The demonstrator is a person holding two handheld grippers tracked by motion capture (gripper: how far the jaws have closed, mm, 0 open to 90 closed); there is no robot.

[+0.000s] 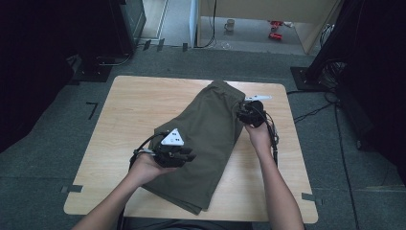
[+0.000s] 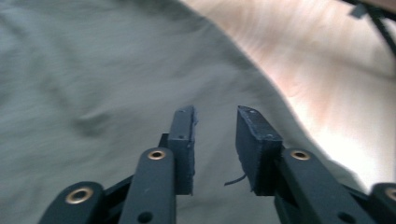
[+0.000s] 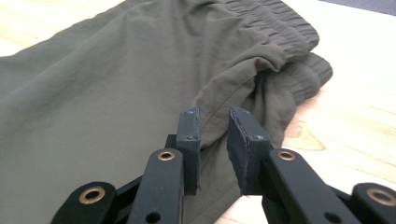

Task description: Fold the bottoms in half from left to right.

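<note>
Olive shorts (image 1: 210,139) lying flat, folded lengthwise, across the centre of the wooden table (image 1: 129,110); elastic waistband (image 1: 225,88) toward the upper centre of the high view, leg hems toward the lower centre near the front edge. Fabric mostly smooth, with a raised fold at the waistband's right end, seen in the upper right of the right gripper view (image 3: 280,56).

Left gripper (image 1: 179,155) over the shorts' left edge, lower left of centre in the high view. Jaws apart in its own view (image 2: 215,140), nothing between them, olive cloth directly beneath; contact with the cloth not determinable through motion blur.

Right gripper (image 1: 249,115) at the shorts' right edge just below the waistband, right of centre in the high view. Jaws apart with a narrow gap (image 3: 214,140), cloth edge lying just beyond the tips, not yet pinched.

Judged step: approach to grasp both side edges ahead of a fold or reposition. Nothing held so far.

Next move, judged: lowering of each set of jaws onto its cloth edge and closing on all folded layers together. Risk noted: catching the top layer alone, which would open the existing fold.
</note>
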